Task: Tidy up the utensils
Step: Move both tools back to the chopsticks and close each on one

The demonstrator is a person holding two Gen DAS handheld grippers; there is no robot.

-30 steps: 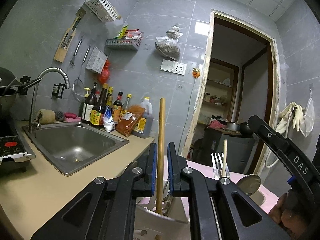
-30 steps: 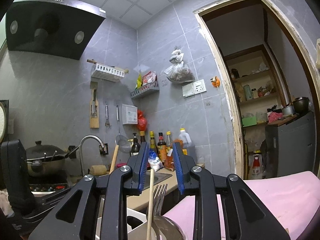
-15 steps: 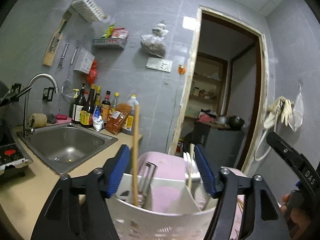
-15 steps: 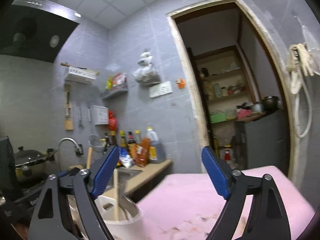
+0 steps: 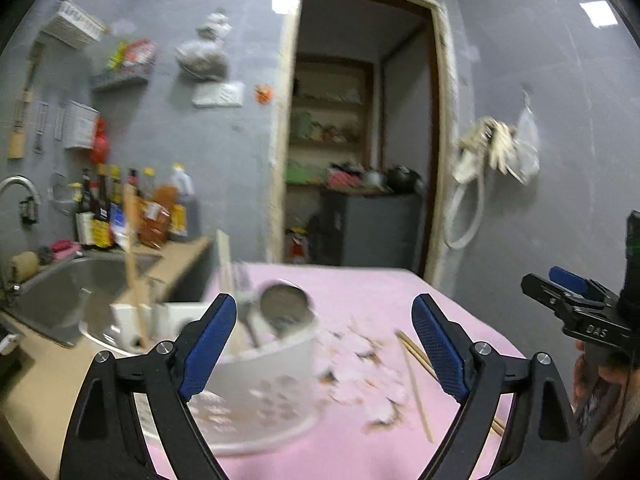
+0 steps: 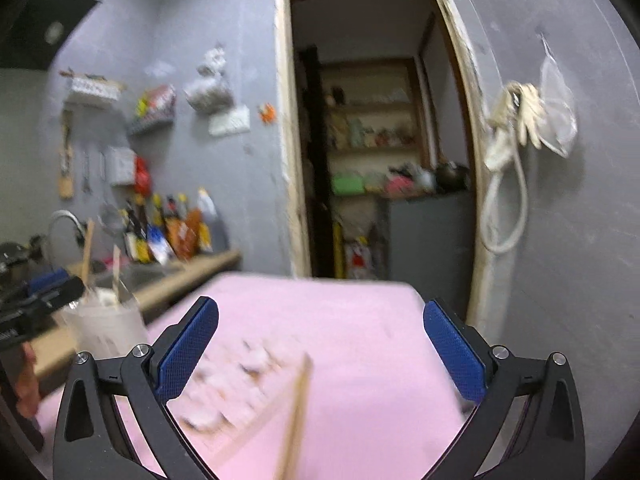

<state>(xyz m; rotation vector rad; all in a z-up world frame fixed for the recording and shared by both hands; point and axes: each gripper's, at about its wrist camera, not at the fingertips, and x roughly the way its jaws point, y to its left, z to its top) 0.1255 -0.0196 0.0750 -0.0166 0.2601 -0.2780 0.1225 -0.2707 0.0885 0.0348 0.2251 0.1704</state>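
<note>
One white holder [image 5: 264, 384] on my pink table [image 5: 360, 292], spoon [image 5: 286, 312], fork and chopsticks standing inside, both my tools, left [image 5: 324, 344] and right [image 6: 320, 356], opening wide, nothing between them, loose chopsticks [image 5: 416, 376] beside.

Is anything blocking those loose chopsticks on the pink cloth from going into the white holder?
Nothing visible does. The chopsticks lie on bare pink cloth just right of the white holder, with only the cloth's pattern between. The holder already holds utensils.
</note>
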